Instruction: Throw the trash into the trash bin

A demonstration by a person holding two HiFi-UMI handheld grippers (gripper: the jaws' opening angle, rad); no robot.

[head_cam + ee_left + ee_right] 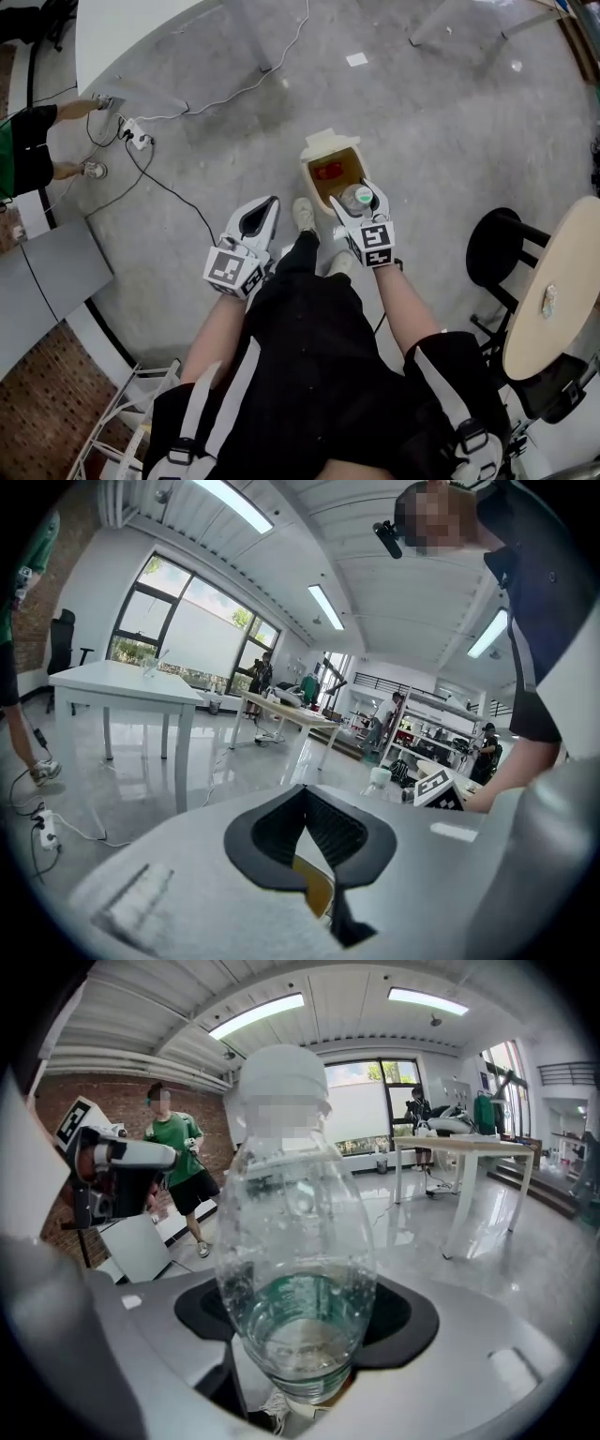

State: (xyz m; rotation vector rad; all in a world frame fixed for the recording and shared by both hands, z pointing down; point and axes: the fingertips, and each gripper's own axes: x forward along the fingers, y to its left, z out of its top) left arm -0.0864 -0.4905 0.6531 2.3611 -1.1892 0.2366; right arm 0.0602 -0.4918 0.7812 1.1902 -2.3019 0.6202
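Observation:
A cream trash bin stands open on the grey floor just ahead of my feet, with something red inside. My right gripper is shut on a clear plastic bottle with a green label, held over the bin's near right edge. In the right gripper view the bottle fills the middle, white cap pointing away, gripped between the black pads. My left gripper hangs to the left of the bin. Its black-lined jaws meet at the tips with nothing between them.
A white table stands at the upper left, with cables and a power strip on the floor beside it. A person in a green shirt is at the left edge. A black stool and a round wooden table are at the right.

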